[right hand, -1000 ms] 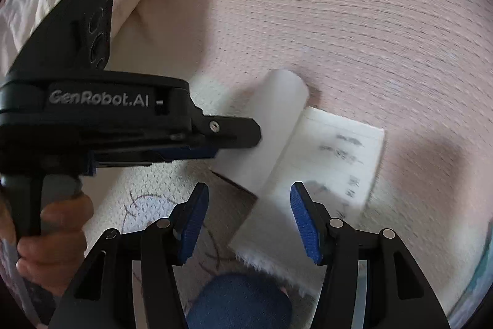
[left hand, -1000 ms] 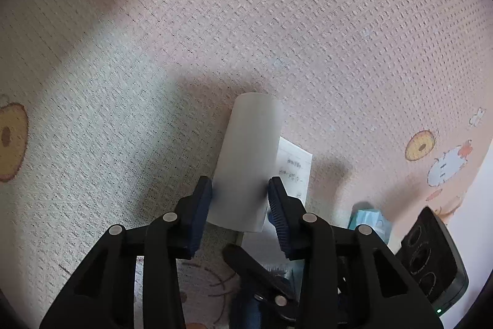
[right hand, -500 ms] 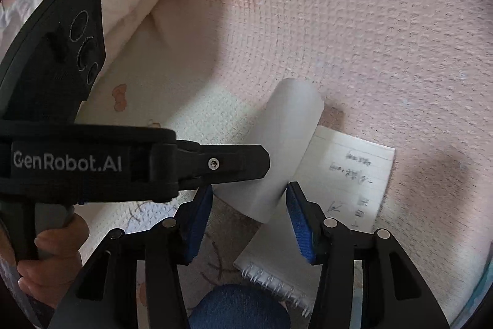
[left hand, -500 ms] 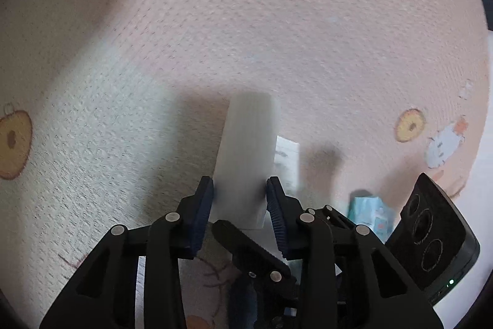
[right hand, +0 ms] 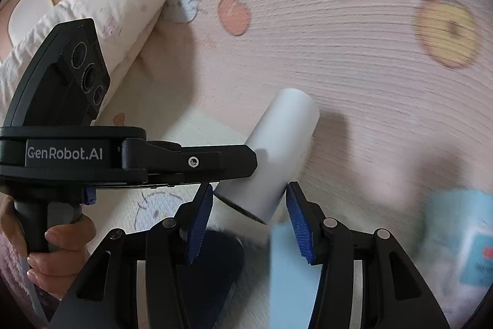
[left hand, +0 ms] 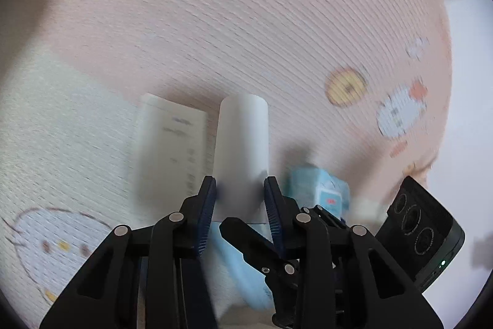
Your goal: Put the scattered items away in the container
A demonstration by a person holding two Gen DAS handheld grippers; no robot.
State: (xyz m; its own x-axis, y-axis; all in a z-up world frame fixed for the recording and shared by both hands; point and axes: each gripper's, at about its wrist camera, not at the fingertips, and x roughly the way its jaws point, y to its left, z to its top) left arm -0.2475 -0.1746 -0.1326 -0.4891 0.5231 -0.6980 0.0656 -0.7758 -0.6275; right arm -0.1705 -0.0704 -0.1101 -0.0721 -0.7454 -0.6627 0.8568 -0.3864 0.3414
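Note:
A white roll (left hand: 243, 141) points away from me, its near end between the blue pads of my left gripper (left hand: 240, 196), whose jaws are closing and press on its sides. In the right wrist view the same roll (right hand: 277, 150) runs up to the right, and my right gripper (right hand: 246, 215) is shut on its lower end. The left tool's black finger (right hand: 191, 162) crosses in from the left onto the roll. The roll hangs a little above the pink mat (left hand: 277, 20) and casts a shadow. A lined notepad (left hand: 169, 150) lies on the mat, left of the roll. No container shows.
A light blue packet (left hand: 320, 187) lies right of the roll, also at the right edge of the right wrist view (right hand: 462, 236). A pale blue thing (right hand: 292, 267) sits under the right jaws. A folded white quilt (right hand: 101, 8) lies far left. A person's hand (right hand: 55, 248) grips the left tool.
Both grippers have travelled across the mat with the roll between them. The notepad has dropped out of the right view and now sits left of the roll. The blue packet has come closer.

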